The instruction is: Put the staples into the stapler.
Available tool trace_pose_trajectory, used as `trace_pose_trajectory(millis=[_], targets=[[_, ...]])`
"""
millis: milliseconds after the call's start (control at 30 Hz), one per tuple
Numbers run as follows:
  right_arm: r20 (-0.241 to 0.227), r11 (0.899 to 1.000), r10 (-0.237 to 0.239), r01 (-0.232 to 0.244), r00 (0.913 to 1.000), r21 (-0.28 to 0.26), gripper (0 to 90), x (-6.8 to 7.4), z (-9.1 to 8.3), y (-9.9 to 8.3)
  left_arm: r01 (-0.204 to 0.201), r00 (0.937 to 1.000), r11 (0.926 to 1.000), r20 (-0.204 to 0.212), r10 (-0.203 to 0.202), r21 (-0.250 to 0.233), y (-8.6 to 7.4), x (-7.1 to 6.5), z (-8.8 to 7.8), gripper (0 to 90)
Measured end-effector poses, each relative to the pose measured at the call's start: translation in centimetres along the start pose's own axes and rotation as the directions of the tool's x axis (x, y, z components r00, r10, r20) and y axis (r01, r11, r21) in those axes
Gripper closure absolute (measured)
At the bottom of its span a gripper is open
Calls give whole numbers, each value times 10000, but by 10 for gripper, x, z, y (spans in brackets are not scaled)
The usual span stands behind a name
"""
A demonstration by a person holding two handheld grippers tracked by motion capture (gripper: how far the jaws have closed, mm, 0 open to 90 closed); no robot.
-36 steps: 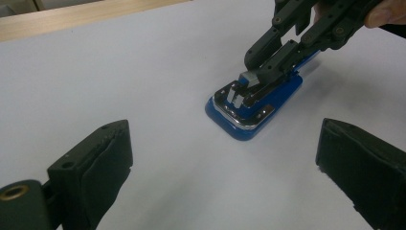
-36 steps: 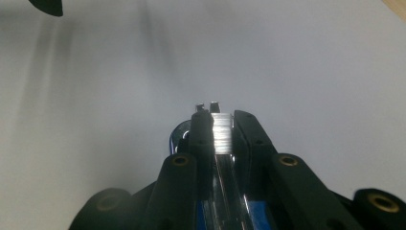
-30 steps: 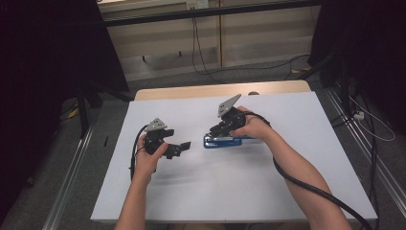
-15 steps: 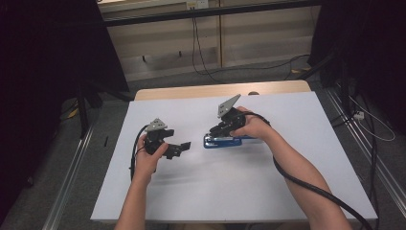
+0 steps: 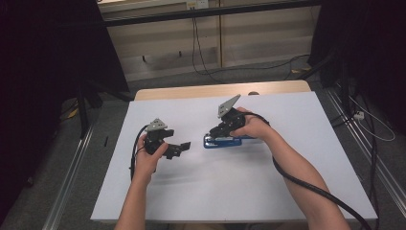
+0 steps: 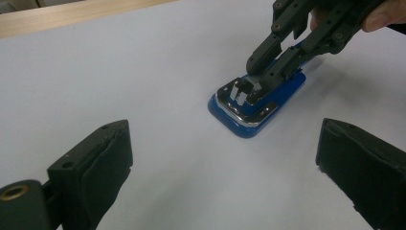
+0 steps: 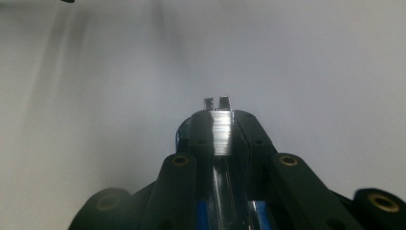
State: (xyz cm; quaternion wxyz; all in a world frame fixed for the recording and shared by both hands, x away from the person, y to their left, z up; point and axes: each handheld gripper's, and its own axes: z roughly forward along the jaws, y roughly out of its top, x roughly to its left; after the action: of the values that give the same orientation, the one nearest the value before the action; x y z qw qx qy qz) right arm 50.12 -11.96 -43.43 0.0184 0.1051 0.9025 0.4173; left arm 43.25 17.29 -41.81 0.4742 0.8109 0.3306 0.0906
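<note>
On the white table [image 5: 268, 191] — near its middle — lies the blue stapler [image 6: 261, 103], the right gripper [image 6: 261, 79] clenched around its metal arm [image 7: 221, 129]; just to its left the left gripper [image 5: 179, 147] hovers — jaws wide apart, grasping nothing

Blue stapler [image 5: 221, 142] with chrome top lies flat mid-table.

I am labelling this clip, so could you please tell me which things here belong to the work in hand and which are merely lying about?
In the job:
- blue stapler, lying flat on the white table sheet
- right gripper, shut on the stapler's metal arm
- left gripper, open, held apart from the stapler

Lying about:
- cables on the floor
- wooden table edge
</note>
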Motion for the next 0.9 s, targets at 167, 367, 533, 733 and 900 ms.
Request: trace_pose_trajectory(millis=[167,367,533,733,900], targets=[[16,10000,21,-21,10000,64,792,0,0,1,-9,10000,10000,1,9,30,0,0,1,55],[1,10000,-24,24,10000,33,792,0,0,0,-43,10000,10000,-8,43,47,0,0,0,55],[-39,10000,-43,43,10000,24,792,0,0,0,-50,10000,10000,-8,51,64,0,0,1,55],[-82,9999,-142,142,9999,26,793,-1,-1,1,-26,10000,10000,-18,26,32,0,0,0,55],[-123,9998,-178,179,9998,19,793,-1,0,0,-23,10000,10000,-15,23,74,0,1,0,55]])
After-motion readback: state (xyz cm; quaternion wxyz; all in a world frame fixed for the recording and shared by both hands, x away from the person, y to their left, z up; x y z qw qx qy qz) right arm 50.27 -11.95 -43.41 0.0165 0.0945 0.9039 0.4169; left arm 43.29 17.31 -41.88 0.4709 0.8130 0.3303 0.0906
